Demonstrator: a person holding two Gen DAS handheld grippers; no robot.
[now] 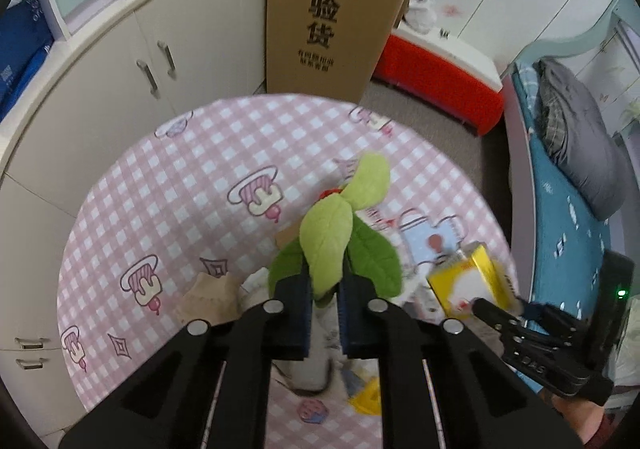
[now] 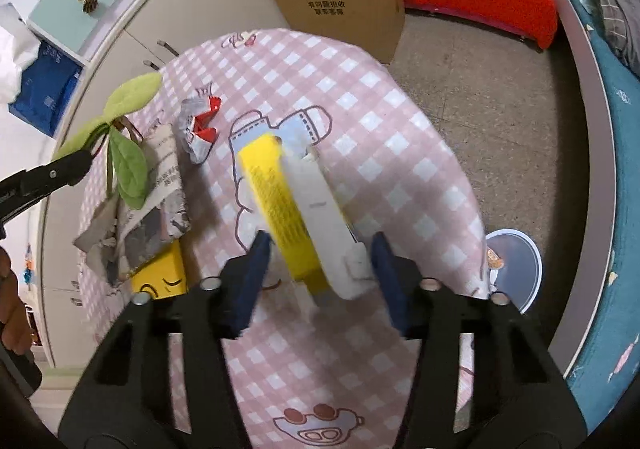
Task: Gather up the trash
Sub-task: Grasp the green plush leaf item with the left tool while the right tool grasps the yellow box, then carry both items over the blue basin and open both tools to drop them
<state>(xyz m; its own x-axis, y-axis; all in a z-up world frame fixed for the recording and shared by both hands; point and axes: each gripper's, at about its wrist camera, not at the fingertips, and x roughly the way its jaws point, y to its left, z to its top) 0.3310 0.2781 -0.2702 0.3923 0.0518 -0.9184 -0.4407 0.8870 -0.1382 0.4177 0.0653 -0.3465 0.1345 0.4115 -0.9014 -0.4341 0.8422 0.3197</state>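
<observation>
1. Left gripper [image 1: 325, 285]: jaws drawn nearly together, pinching the lower end of a green plush leaf sprig [image 1: 340, 233]. In the right wrist view the sprig hangs at the top of a printed fabric bag [image 2: 160, 185], so the bag's opening appears to be held by this hand.
2. Right gripper [image 2: 316, 269]: jaws at a middling width, bracketing a long yellow-and-white cardboard carton [image 2: 296, 209]. Blur leaves it unclear whether both pads press on the carton; the left pad looks close against the yellow face.
3. Long axis of the carton: runs away from the right gripper, roughly along its fingers, with the near end between the jaws and the far end over the pink checked tablecloth [image 2: 400, 129].
4. Governing relation: the bag lies to the left of the carton, just beside it; the right hand is the nearer to the carton.
5. Judgement: the carton would travel leftward toward the bag.
6. Crumpled red-and-silver wrapper [image 2: 200, 129]: loose on the cloth beyond the bag, not yet collected.
</observation>
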